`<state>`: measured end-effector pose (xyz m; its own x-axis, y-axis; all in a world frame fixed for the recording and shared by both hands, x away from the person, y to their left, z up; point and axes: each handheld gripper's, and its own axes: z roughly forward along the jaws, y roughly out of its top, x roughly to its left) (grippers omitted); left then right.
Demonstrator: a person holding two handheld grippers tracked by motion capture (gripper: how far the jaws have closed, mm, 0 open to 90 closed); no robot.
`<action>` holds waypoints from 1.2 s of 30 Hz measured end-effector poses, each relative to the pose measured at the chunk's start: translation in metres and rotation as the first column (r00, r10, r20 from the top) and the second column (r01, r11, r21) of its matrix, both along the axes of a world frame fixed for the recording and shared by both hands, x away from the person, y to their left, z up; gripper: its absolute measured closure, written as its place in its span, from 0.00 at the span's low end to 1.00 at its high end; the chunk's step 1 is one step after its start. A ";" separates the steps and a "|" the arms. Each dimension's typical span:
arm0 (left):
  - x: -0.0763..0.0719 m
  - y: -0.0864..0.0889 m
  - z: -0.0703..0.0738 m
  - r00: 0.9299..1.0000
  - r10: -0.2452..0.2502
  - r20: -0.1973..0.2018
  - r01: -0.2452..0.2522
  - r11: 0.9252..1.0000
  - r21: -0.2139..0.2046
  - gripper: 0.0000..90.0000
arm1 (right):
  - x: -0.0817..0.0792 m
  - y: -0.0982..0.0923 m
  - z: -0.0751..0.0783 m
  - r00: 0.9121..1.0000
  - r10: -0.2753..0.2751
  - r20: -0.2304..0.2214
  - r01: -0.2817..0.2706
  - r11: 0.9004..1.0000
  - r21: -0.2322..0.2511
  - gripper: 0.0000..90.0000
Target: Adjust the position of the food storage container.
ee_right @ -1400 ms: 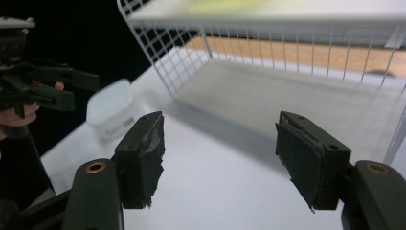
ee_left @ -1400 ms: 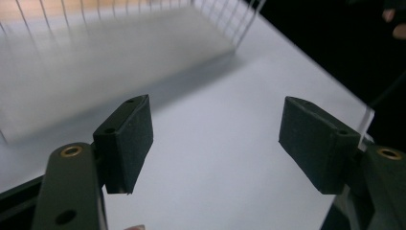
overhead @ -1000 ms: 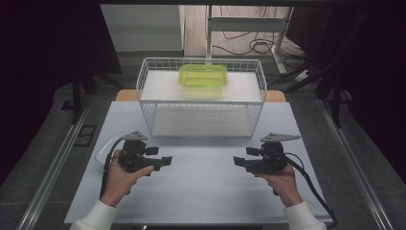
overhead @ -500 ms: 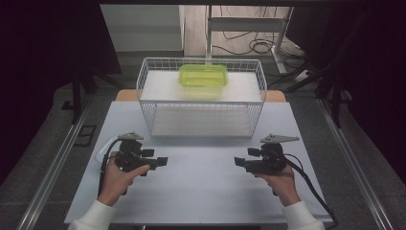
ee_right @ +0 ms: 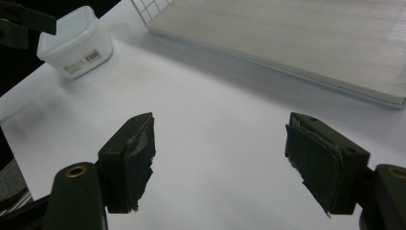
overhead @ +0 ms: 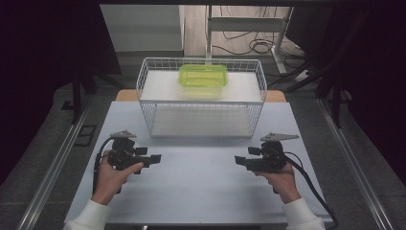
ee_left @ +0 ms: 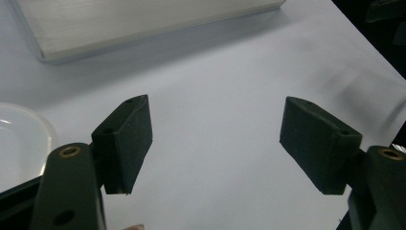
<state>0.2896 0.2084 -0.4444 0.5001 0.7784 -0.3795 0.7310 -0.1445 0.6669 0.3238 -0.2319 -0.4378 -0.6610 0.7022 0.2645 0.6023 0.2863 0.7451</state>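
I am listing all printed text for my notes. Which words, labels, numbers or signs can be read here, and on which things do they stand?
Barcode sticker on the white plastic container: print too small and blurred to read.
Green lidded container in the wire basket: no text visible.
No other text.

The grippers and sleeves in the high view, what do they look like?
Both are black handheld units. The left gripper and right gripper each carry a grey three-cornered plate on top and trail a black cable. Their jaws are flat black pads; the right one's look frayed. The person wears white sleeves.
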 end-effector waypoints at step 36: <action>0.058 0.109 -0.001 0.970 0.229 -0.085 -0.217 0.967 0.130 0.40 | -0.004 -0.010 -0.004 0.999 -0.002 -0.034 0.002 1.000 -0.004 0.28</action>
